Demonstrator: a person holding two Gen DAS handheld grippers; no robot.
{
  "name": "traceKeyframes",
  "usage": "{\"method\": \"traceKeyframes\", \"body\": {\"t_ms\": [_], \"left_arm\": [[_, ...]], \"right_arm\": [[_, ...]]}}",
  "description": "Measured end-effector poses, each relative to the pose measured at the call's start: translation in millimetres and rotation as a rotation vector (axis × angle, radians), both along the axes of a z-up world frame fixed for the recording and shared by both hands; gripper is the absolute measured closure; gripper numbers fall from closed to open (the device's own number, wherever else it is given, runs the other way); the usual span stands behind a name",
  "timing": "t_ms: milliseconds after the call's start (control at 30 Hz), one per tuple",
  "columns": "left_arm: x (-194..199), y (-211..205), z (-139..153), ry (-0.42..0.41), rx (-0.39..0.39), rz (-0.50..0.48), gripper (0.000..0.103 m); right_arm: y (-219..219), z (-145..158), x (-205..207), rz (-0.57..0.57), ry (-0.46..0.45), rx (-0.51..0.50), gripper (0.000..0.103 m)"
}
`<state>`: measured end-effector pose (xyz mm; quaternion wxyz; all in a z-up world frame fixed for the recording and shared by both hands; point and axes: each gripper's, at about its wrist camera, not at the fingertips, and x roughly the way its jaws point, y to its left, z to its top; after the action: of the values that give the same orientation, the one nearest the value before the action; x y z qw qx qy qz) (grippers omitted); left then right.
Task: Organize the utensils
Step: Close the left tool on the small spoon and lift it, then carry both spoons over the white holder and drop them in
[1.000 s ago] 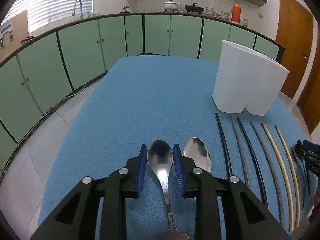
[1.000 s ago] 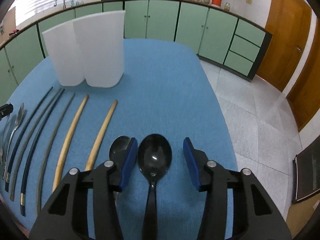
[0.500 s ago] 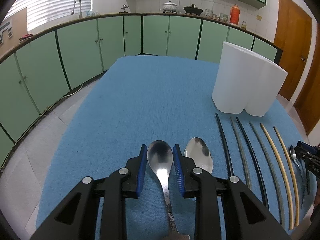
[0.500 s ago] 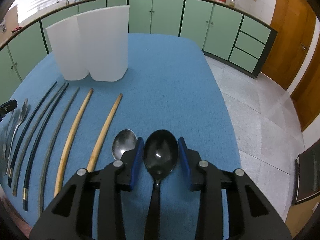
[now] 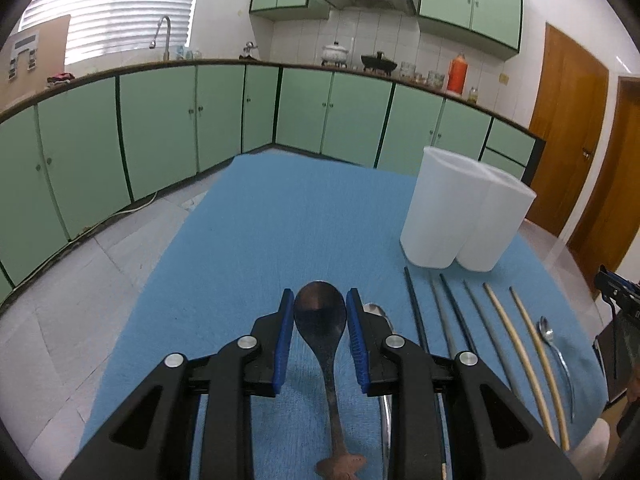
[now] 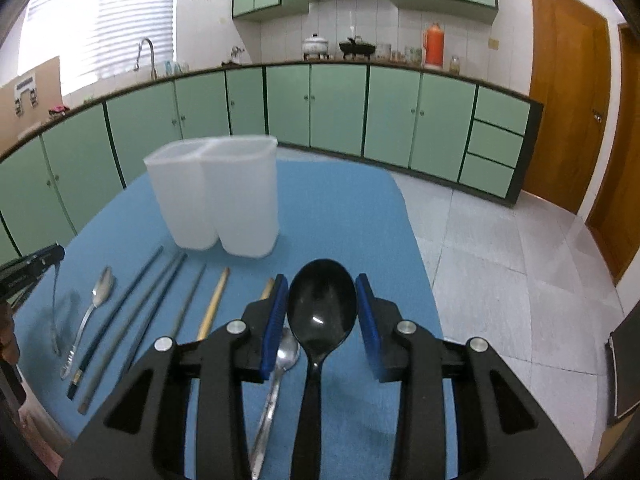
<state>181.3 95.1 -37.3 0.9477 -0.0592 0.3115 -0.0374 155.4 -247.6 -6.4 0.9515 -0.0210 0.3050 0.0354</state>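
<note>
Gripping a spoon in each gripper above the blue table (image 5: 248,240).

The left gripper (image 5: 320,312) is clamping its blue pads on a metal spoon (image 5: 320,316); the right gripper (image 6: 322,300), whose jaws have just been closing, is pinching a black spoon (image 6: 322,308). Both spoons are hanging clear of the cloth, near the white two-compartment holder (image 6: 224,204), while six chopsticks (image 5: 516,344) are lying side by side just before it.

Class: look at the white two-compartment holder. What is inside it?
No utensil shows above the rim of the white holder. Its cloudy walls hide the inside, so its contents cannot be seen.
</note>
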Motion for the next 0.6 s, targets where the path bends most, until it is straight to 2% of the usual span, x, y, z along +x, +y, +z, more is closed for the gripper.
{"method": "traceKeyframes", "body": {"t_ms": [300, 467, 600], "left_arm": [[-11, 5, 24, -0.103, -0.027, 0.021, 0.077], [-9, 6, 51, -0.193, -0.055, 0.018, 0.077], [7, -5, 84, -0.271, -0.055, -0.011, 0.077]], "right_arm": [[3, 37, 0, 0.032, -0.106, 0.022, 0.07], [5, 68, 11, 0.06, -0.199, 0.042, 0.07], [8, 93, 33, 0.1, -0.272, 0.112, 0.07]]}}
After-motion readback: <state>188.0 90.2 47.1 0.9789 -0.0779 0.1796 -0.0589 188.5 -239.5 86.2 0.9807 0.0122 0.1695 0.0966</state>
